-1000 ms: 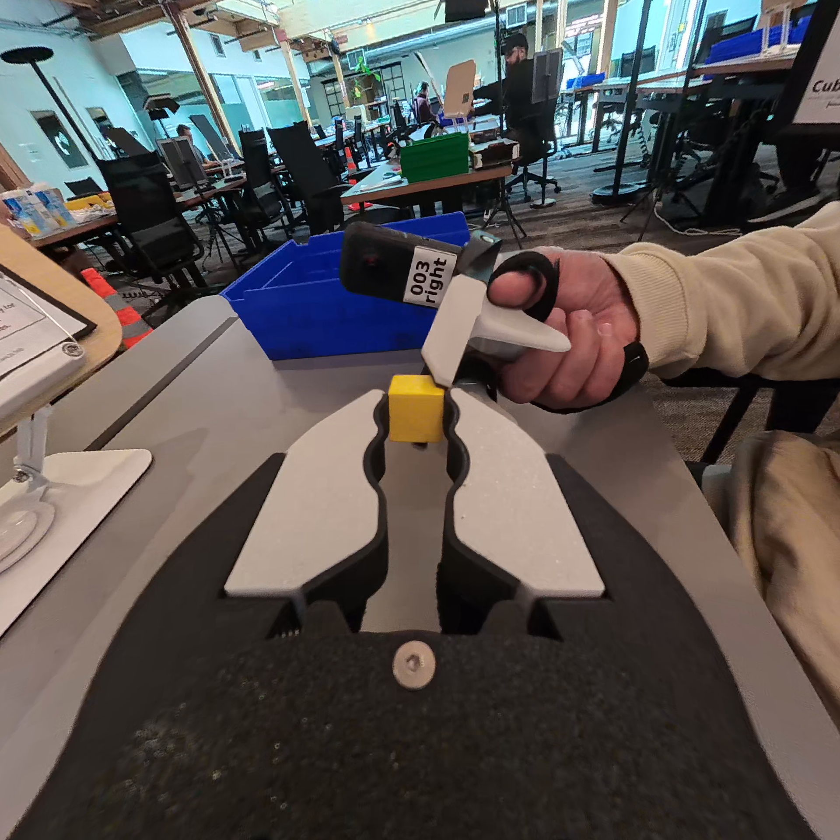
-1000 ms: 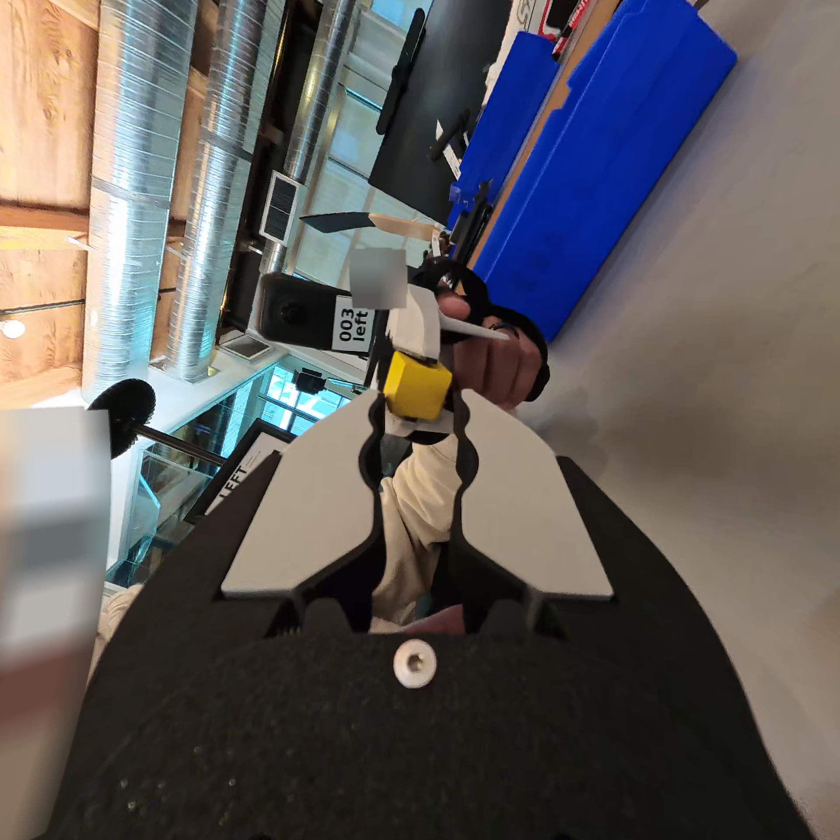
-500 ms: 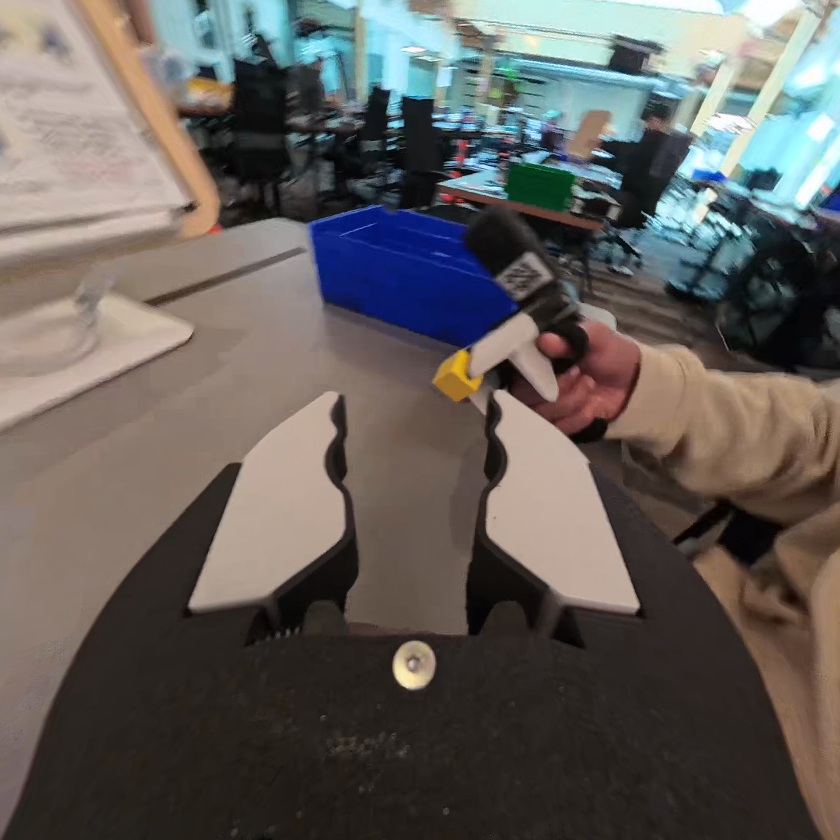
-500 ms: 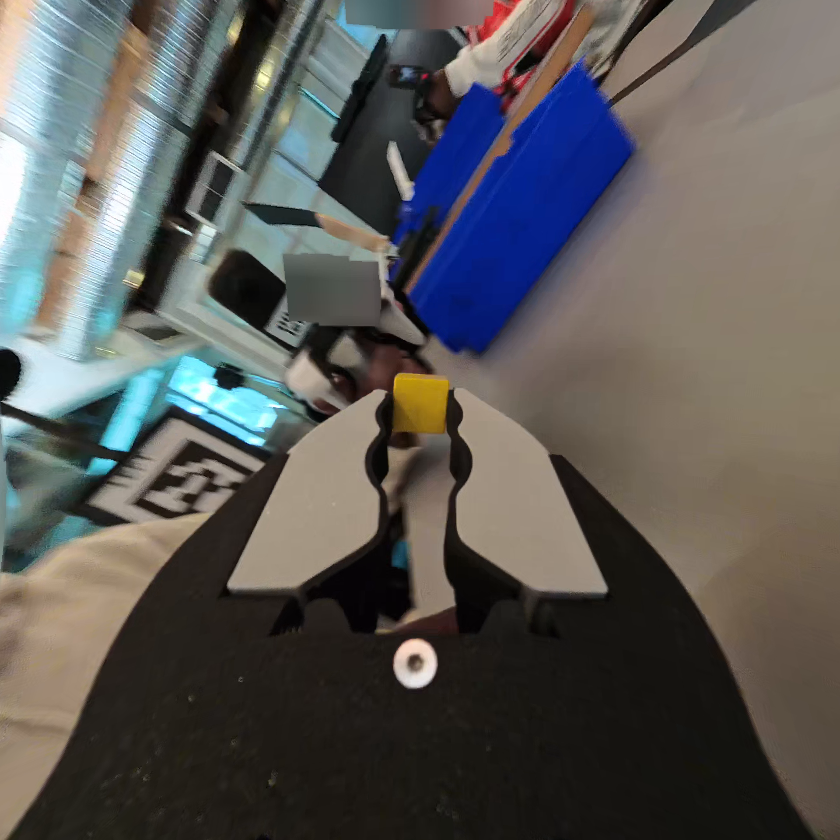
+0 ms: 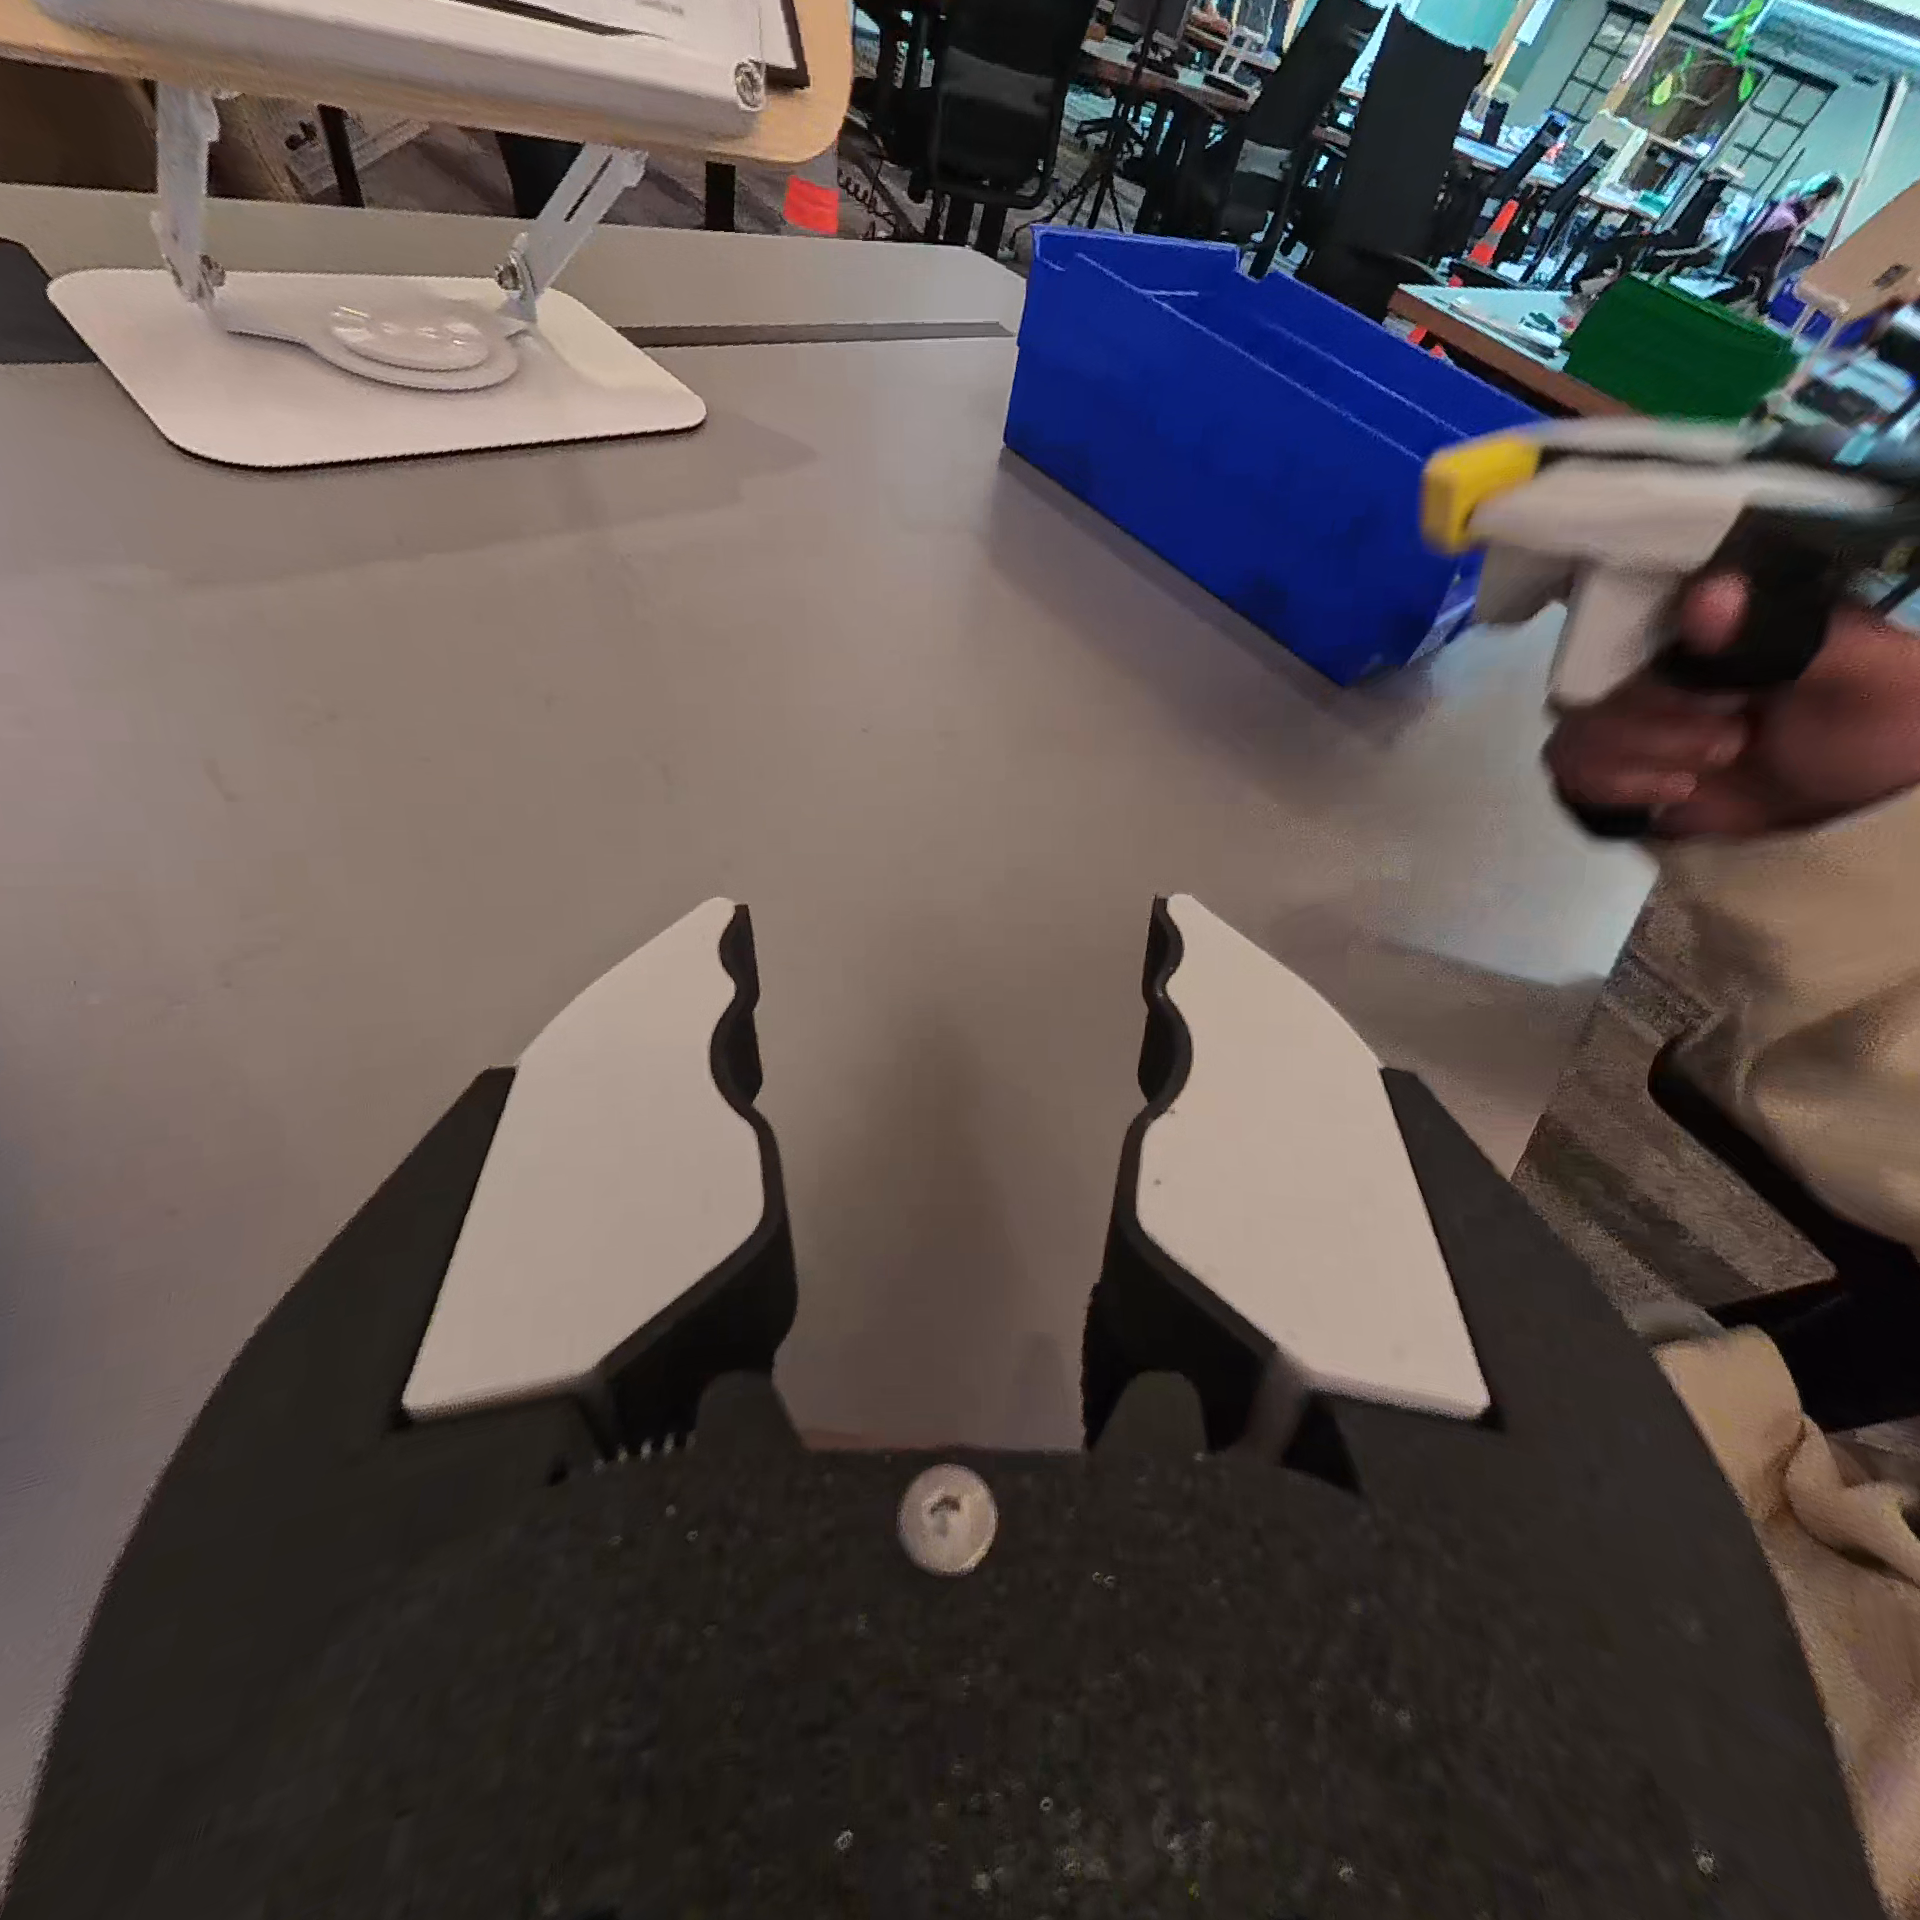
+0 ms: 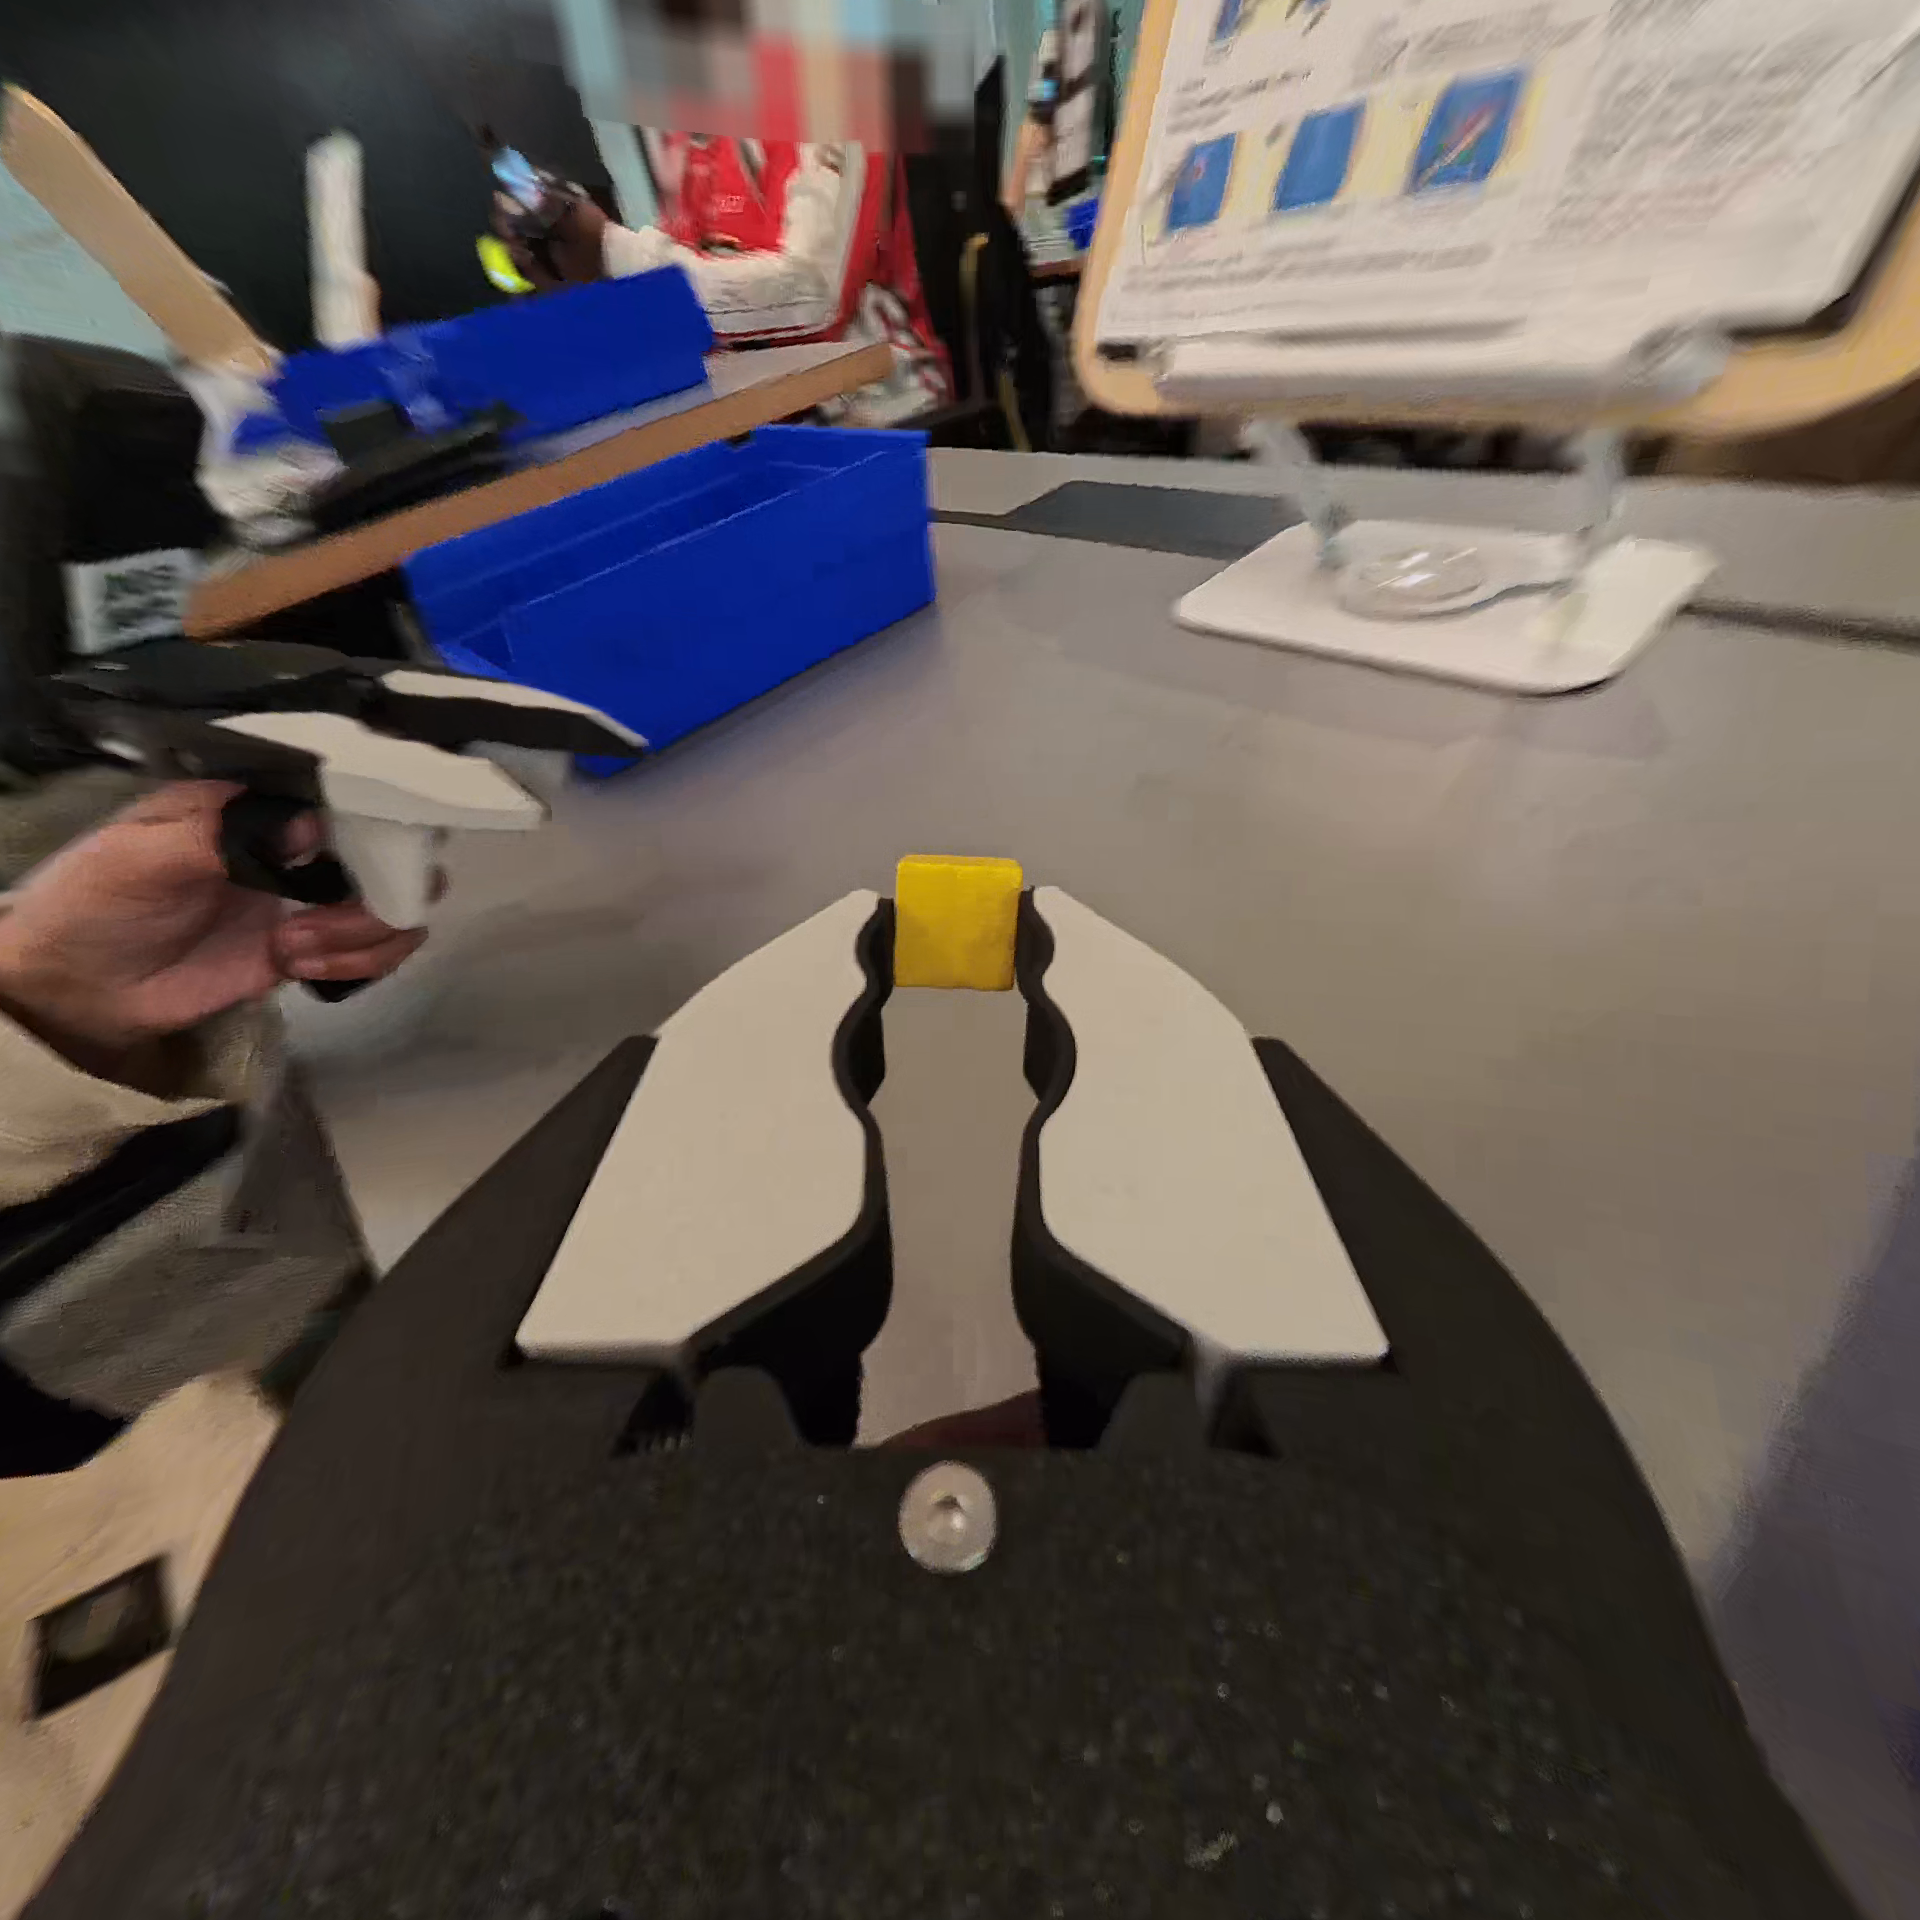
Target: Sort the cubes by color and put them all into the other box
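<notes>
Left gripper (image 5: 945, 914): jaws apart, empty, above the grey table (image 5: 520, 675). Only its view shows the blue box (image 5: 1226, 457) interior partitioned. Right gripper (image 6: 954, 904): clamped on the yellow cube (image 6: 954, 923) at its fingertips.

This is a large open-plan office or lab workspace. Beyond the grey tabletop (image 5: 416, 675) stand rows of black office chairs (image 5: 1392, 125) and long desks (image 5: 1475, 322). A printed instruction sheet (image 6: 1538, 156) sits on a white stand (image 5: 374, 343), and blue storage bins (image 5: 1247, 457) lie on the tabletop and on a neighbouring desk (image 6: 540, 488). A green crate (image 5: 1673, 358) stands farther back.
</notes>
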{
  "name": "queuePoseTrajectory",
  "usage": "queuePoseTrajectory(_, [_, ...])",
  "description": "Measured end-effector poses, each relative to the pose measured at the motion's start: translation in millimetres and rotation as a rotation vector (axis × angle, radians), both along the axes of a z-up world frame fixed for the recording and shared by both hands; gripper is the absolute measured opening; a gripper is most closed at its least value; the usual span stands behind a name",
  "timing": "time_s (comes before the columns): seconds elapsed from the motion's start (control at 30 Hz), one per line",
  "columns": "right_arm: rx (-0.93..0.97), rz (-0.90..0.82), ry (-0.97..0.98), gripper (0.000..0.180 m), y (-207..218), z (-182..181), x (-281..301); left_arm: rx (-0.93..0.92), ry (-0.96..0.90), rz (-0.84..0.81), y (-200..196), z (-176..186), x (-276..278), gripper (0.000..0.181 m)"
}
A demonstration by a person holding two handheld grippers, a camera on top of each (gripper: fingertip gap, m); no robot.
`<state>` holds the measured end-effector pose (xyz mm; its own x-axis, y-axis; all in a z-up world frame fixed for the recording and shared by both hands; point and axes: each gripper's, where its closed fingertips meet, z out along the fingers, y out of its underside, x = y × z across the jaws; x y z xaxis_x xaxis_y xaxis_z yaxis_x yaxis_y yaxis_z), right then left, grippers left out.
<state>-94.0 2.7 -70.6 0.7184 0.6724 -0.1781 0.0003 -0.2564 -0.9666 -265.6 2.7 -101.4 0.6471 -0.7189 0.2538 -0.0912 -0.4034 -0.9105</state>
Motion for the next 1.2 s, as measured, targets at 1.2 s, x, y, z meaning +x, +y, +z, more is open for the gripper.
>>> queuePoseTrajectory(1.2, [-0.984,-0.152,-1.091,0.035,68.2,-100.5,329.2,0.001,0.088,-0.109,-15.9,-11.8,14.2,0.069])
